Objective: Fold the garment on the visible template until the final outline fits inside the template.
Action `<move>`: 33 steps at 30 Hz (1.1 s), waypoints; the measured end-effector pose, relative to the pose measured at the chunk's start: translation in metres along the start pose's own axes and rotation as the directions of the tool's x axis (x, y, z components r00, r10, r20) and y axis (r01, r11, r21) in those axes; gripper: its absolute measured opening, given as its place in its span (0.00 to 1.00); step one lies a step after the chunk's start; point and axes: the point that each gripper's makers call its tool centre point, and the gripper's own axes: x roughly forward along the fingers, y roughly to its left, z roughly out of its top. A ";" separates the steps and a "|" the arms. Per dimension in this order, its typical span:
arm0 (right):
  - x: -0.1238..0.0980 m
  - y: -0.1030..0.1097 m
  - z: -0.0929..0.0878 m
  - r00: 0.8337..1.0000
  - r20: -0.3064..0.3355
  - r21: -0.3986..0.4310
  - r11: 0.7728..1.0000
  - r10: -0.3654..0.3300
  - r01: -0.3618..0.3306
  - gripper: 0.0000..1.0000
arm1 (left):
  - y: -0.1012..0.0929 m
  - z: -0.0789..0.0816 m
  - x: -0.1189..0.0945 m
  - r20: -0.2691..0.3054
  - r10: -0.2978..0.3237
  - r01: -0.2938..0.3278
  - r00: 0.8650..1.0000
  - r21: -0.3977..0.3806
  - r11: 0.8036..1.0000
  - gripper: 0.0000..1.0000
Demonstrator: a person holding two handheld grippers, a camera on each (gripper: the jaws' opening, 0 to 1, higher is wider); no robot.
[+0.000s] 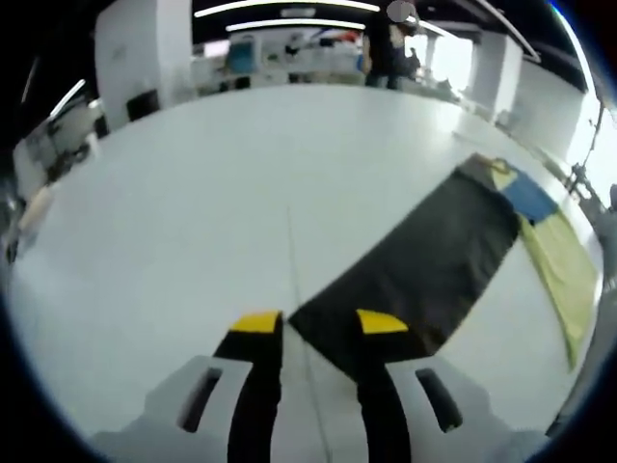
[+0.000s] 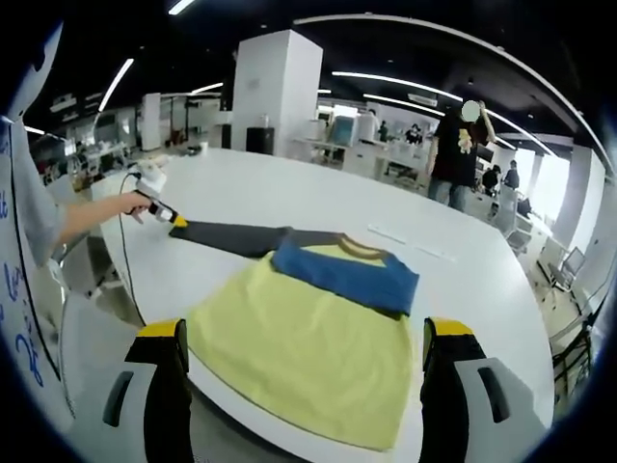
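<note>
Garment point(image 2: 318, 338): yellow body, blue yoke, dk grey sleeves. Table point(image 1: 193, 193) white. Tool point(image 1: 318, 323) tips yellow.

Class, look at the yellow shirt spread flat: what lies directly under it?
The yellow shirt lies on the white table, which shows bare all around it. Its dark sleeve also rests on the table. Any template beneath is covered by the cloth and cannot be seen.

The shirt point(image 2: 308, 338) lies flat on the table point(image 2: 289, 198). The right hand-held gripper point(image 2: 307, 352) hangs wide open over it; the left hand-held gripper point(image 2: 164, 214) touches the dark sleeve point(image 2: 231, 234).
</note>
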 end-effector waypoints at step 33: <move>0.001 -0.002 -0.003 1.000 -0.004 0.008 1.000 -0.001 0.001 1.00 | 0.002 0.000 0.004 -0.011 -0.004 0.004 1.000 -0.042 0.999 0.06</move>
